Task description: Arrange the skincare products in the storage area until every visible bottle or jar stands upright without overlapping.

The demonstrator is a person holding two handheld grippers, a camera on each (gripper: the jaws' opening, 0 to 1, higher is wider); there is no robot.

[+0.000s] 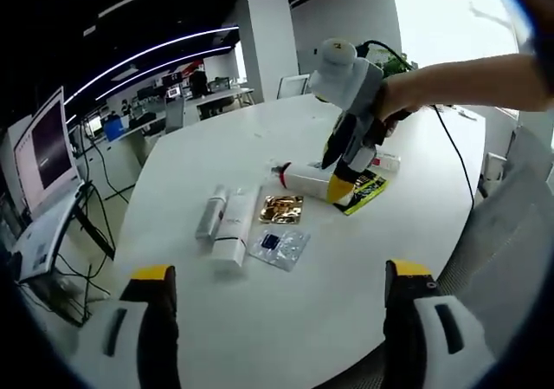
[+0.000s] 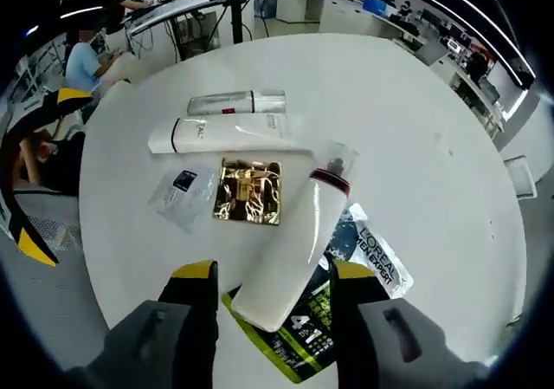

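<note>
A white bottle (image 2: pixel 294 233) with a dark band and clear cap lies on its side on the round white table (image 2: pixel 415 112), partly over a black-and-green sachet (image 2: pixel 363 255). My right gripper (image 2: pixel 273 272) stands open, its jaws on either side of the bottle's base with small gaps. From the left gripper view the right gripper (image 1: pixel 342 185) reaches down over the bottle (image 1: pixel 303 178). Two white tubes (image 1: pixel 225 220) lie flat side by side. My left gripper (image 1: pixel 281 289) is open wide over the near table edge, holding nothing.
A gold sachet (image 2: pixel 249 190) and a clear sachet (image 2: pixel 182 190) lie between the tubes (image 2: pixel 229 133) and the bottle. Bare tabletop lies beyond the items. A person sits at a desk beyond the table (image 2: pixel 86 60). A monitor (image 1: pixel 48 151) stands off the table's side.
</note>
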